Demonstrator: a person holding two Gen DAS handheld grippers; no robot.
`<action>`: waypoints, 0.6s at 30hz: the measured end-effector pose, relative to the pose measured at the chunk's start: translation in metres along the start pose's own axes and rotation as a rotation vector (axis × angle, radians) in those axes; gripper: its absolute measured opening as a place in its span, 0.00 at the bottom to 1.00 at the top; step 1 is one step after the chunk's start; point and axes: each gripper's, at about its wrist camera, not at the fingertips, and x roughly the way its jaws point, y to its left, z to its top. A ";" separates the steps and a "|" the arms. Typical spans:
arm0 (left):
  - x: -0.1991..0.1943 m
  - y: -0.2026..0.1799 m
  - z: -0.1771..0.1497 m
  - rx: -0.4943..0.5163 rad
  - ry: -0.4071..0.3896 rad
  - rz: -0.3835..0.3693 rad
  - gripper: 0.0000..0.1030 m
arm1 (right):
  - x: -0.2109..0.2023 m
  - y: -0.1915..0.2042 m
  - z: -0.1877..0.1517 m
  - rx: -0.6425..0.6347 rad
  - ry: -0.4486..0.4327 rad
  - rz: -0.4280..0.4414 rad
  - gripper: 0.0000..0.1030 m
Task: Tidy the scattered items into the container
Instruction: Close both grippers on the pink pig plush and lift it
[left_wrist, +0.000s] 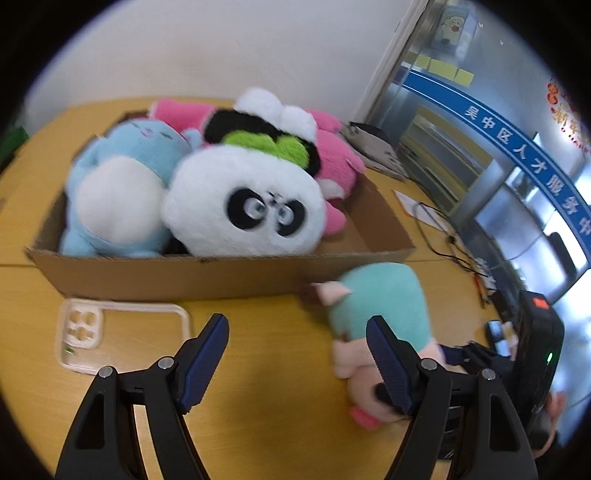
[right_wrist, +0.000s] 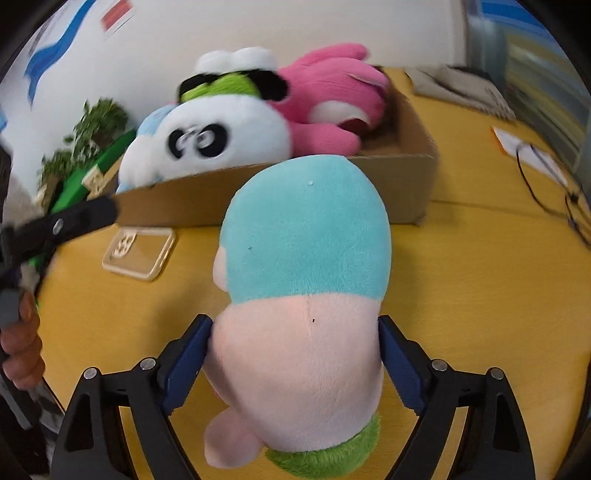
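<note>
A plush toy with a teal top and pale pink body (right_wrist: 306, 240) lies on the yellow table (right_wrist: 461, 295) in front of the cardboard box (right_wrist: 406, 184). My right gripper (right_wrist: 295, 325) straddles its pink body, and both blue pads touch its sides. In the left wrist view the same toy (left_wrist: 376, 299) lies at the right, just beyond my open left gripper (left_wrist: 295, 325), which has only bare table between its fingers. The box (left_wrist: 184, 277) holds a panda plush (left_wrist: 243, 206), a light blue plush (left_wrist: 118, 184) and a pink plush (left_wrist: 336, 155).
A clear phone case (left_wrist: 122, 332) lies flat on the table beside the box's near wall. Black cables (left_wrist: 443, 236) and papers lie on the table at the right. A grey cloth bag (left_wrist: 373, 144) sits behind the box. A potted plant (right_wrist: 96, 122) stands at the left.
</note>
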 end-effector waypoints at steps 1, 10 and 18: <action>0.004 -0.001 -0.001 -0.009 0.017 -0.036 0.75 | 0.000 0.008 -0.002 -0.030 -0.002 -0.002 0.88; 0.044 -0.027 -0.006 0.031 0.075 -0.050 0.75 | 0.001 0.048 -0.016 -0.133 0.007 0.077 0.87; 0.038 -0.033 0.001 0.034 0.101 -0.044 0.58 | -0.004 0.050 -0.021 -0.156 -0.005 0.077 0.80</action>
